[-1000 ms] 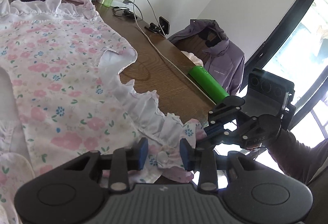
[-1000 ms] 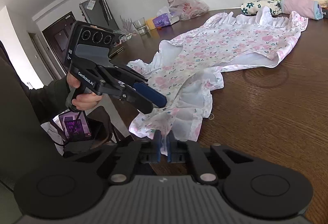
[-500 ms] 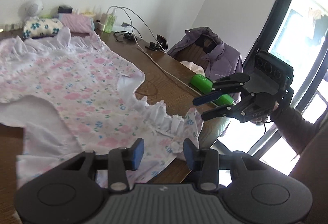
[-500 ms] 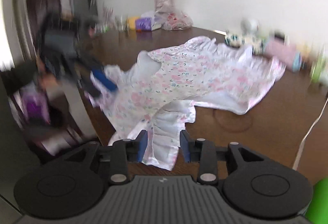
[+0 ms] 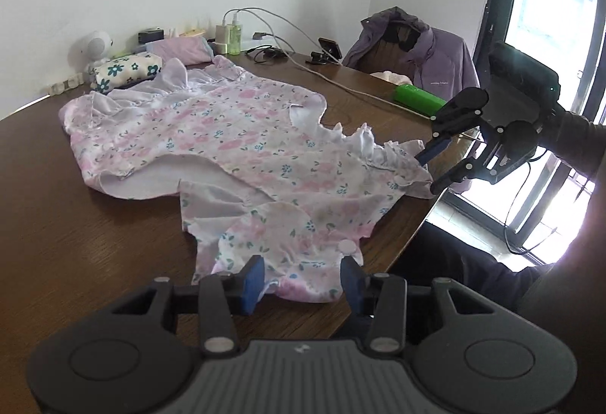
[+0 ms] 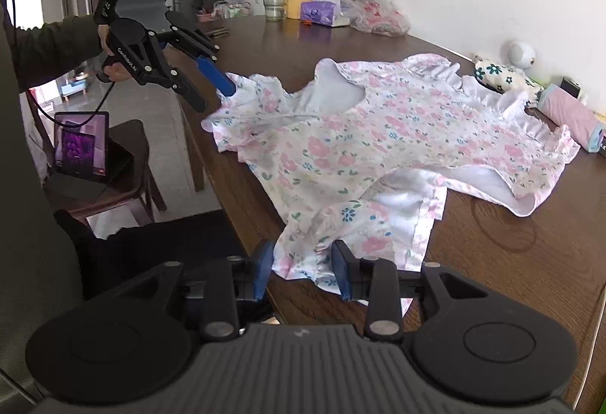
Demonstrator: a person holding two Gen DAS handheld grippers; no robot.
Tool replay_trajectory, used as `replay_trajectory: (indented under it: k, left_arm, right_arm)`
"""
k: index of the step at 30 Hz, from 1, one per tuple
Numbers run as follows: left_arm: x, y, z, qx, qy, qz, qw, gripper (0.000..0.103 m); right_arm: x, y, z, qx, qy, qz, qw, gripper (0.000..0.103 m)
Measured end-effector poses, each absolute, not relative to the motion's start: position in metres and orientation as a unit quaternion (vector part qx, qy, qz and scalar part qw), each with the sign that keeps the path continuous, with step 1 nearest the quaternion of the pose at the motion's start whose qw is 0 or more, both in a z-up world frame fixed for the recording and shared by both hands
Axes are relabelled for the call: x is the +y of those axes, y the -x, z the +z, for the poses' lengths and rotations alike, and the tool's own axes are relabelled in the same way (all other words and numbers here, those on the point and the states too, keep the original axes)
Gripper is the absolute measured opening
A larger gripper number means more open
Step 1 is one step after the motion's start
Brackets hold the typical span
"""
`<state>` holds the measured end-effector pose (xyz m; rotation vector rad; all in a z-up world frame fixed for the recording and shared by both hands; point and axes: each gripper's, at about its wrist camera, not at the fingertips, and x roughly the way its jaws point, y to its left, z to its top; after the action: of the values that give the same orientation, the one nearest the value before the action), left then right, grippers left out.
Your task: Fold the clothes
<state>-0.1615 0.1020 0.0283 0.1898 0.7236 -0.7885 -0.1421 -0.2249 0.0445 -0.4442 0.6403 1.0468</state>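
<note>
Grippers first: we hold the left gripper [image 5: 301, 279] low over the near table edge, its blue pads [image 5: 253, 279] spread wide, with a pink hem of the dress [image 5: 242, 145] lying between them; whether either pad touches the cloth we cannot tell. Our right gripper [image 6: 301, 272] is likewise parted, less widely, and a floral sleeve end sits in the gap at the table's edge, ungrasped as far as we can see. In the left view, the right gripper [image 5: 435, 164] has its upper blue pad at the ruffled corner of the dress, the lower finger below the table edge.

The dress lies mostly flat on the brown table [image 5: 75, 224], long axis running from the near edge, where both grippers are, away toward the wall. Its ruffled far end points at a small flowered cushion [image 5: 127, 69] and a pink roll [image 5: 181, 48]. One side is folded over, showing white lining. A green box [image 5: 416, 99] rests to the right, apart from the cloth.
</note>
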Motion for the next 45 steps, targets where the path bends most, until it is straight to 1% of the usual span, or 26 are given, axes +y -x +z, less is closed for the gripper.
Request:
replay_trajectory:
  k: [3,6,7,9,10,12,13,17,19,21,22,23,24,25,29,33,36,38,39,40,41,42,43,44,45]
  left_arm:
    - [0.098,0.161,0.020,0.344,-0.101,-0.389,0.848,0.044]
    - [0.097,0.161,0.015,0.342,-0.109,-0.395,0.846,0.045]
    - [0.097,0.160,0.018,0.348,-0.104,-0.395,0.844,0.045]
    - [0.089,0.162,0.031,0.326,-0.098,-0.405,0.848,0.045]
    - [0.085,0.163,0.037,0.314,-0.095,-0.411,0.851,0.045]
    - [0.076,0.164,0.050,0.288,-0.090,-0.421,0.855,0.051]
    - [0.071,0.165,0.057,0.276,-0.087,-0.426,0.857,0.056]
    - [0.010,0.134,0.050,0.286,0.015,-0.473,0.833,0.057]
    - [-0.021,0.115,0.039,0.331,0.035,-0.466,0.819,0.057]
    - [-0.051,0.094,0.026,0.379,0.053,-0.456,0.804,0.054]
    - [-0.061,0.089,0.020,0.392,0.048,-0.446,0.803,0.050]
    - [-0.070,0.085,0.015,0.403,0.040,-0.436,0.804,0.035]
    - [-0.075,0.086,0.012,0.402,0.032,-0.437,0.804,0.024]
    - [-0.075,0.086,0.007,0.400,0.032,-0.439,0.804,0.003]
    - [-0.054,0.089,0.000,0.400,0.098,-0.387,0.825,0.002]
    - [-0.041,0.100,-0.004,0.386,0.113,-0.344,0.849,0.003]
    - [-0.041,0.104,-0.009,0.384,0.109,-0.331,0.855,0.004]
    - [-0.040,0.106,-0.011,0.380,0.110,-0.332,0.857,0.005]
    - [-0.040,0.106,-0.011,0.378,0.110,-0.332,0.857,0.005]
    - [-0.040,0.107,-0.012,0.375,0.109,-0.333,0.858,0.006]
    - [-0.038,0.109,-0.007,0.367,0.106,-0.337,0.861,0.007]
    - [-0.035,0.111,-0.002,0.358,0.103,-0.341,0.863,0.010]
    - [-0.032,0.114,0.004,0.349,0.100,-0.345,0.866,0.018]
    - [-0.029,0.116,0.010,0.340,0.096,-0.349,0.868,0.028]
    - [-0.027,0.118,0.015,0.330,0.093,-0.353,0.871,0.031]
  right_arm:
    - [-0.222,0.141,0.041,0.303,0.204,0.491,0.791,0.038]
    - [-0.222,0.134,0.041,0.311,0.186,0.494,0.791,0.038]
    - [-0.229,0.133,0.046,0.313,0.171,0.489,0.796,0.038]
    - [-0.241,0.132,0.055,0.318,0.140,0.480,0.805,0.039]
    - [-0.248,0.131,0.060,0.320,0.125,0.475,0.810,0.042]
    - [-0.260,0.131,0.068,0.325,0.094,0.464,0.819,0.047]
    - [-0.266,0.132,0.066,0.330,0.081,0.452,0.825,0.047]
    - [-0.288,0.138,0.057,0.349,0.026,0.399,0.847,0.046]
    - [-0.299,0.141,0.053,0.358,-0.002,0.372,0.857,0.046]
    - [-0.308,0.144,0.049,0.366,-0.027,0.346,0.864,0.046]
    - [-0.302,0.142,0.045,0.364,-0.021,0.350,0.863,0.046]
    - [-0.292,0.129,0.041,0.365,-0.021,0.351,0.862,0.046]
    - [-0.292,0.129,0.038,0.364,-0.027,0.355,0.860,0.046]
    - [-0.292,0.128,0.035,0.364,-0.036,0.357,0.860,0.046]
    - [-0.296,0.120,0.028,0.361,-0.087,0.355,0.858,0.047]
    - [-0.301,0.110,0.022,0.359,-0.143,0.348,0.854,0.047]
    - [-0.294,0.111,0.022,0.359,-0.146,0.337,0.858,0.046]
    - [-0.290,0.111,0.023,0.359,-0.148,0.330,0.861,0.044]
    - [-0.287,0.111,0.023,0.359,-0.149,0.326,0.862,0.037]
    - [-0.285,0.111,0.023,0.359,-0.150,0.322,0.863,0.026]
    - [-0.283,0.111,0.023,0.359,-0.150,0.318,0.864,0.019]
    - [-0.281,0.111,0.023,0.359,-0.151,0.315,0.866,0.005]
    - [-0.278,0.111,0.023,0.359,-0.152,0.311,0.867,0.002]
    - [-0.276,0.111,0.024,0.359,-0.153,0.307,0.868,0.002]
    - [-0.274,0.111,0.024,0.358,-0.154,0.303,0.869,0.001]
